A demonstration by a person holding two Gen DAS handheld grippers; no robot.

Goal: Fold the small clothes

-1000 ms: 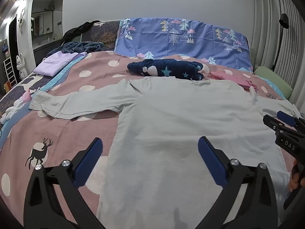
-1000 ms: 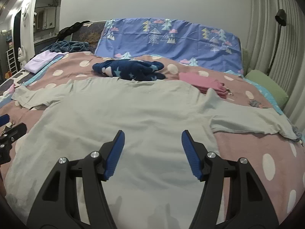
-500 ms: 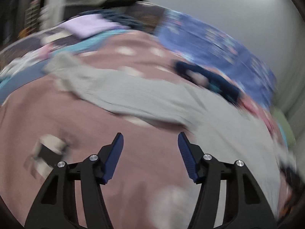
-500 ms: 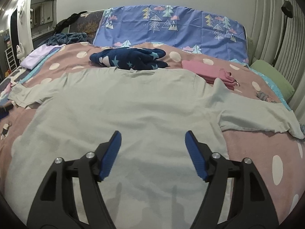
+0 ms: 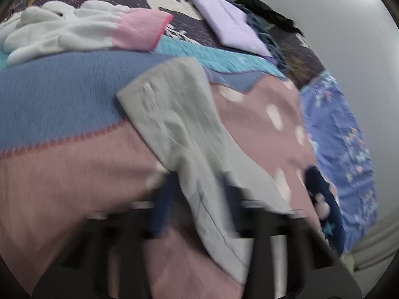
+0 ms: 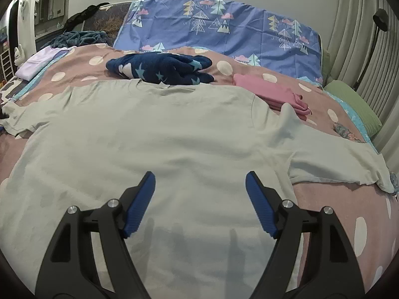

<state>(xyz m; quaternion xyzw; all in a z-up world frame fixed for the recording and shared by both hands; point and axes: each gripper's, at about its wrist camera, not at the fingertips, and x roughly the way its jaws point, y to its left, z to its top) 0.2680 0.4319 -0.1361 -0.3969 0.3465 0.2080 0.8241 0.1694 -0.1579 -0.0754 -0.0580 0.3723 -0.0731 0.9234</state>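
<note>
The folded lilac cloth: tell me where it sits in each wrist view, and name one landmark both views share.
Left wrist view: the folded lilac cloth lies top centre, on the dark bed cover beyond the grey shirt's sleeve.
Right wrist view: the folded lilac cloth lies at the far left edge, past the grey shirt's left sleeve.
Shared landmark: the navy star-print garment.

Pale grey-green cotton-like shirt [image 6: 159, 134]: thin matt cloth, smooth with faint creases; its sleeve [image 5: 179, 124] shows a stitched hem. Dusty-pink polka-dot bed cover [image 6: 334, 199]: matt woven cloth. Navy star-print garment [image 6: 162, 68]: plush, fuzzy fleece. White-and-pink gloves [image 5: 74, 30]: soft knit. Folded pink cloth [image 6: 271, 92]: smooth, matt. Right claw [image 6: 200, 204]: matt black plastic arms, ribbed blue pads [image 6: 259, 204], bright metal screws. Left claw [image 5: 197, 204]: finish blurred.
</note>
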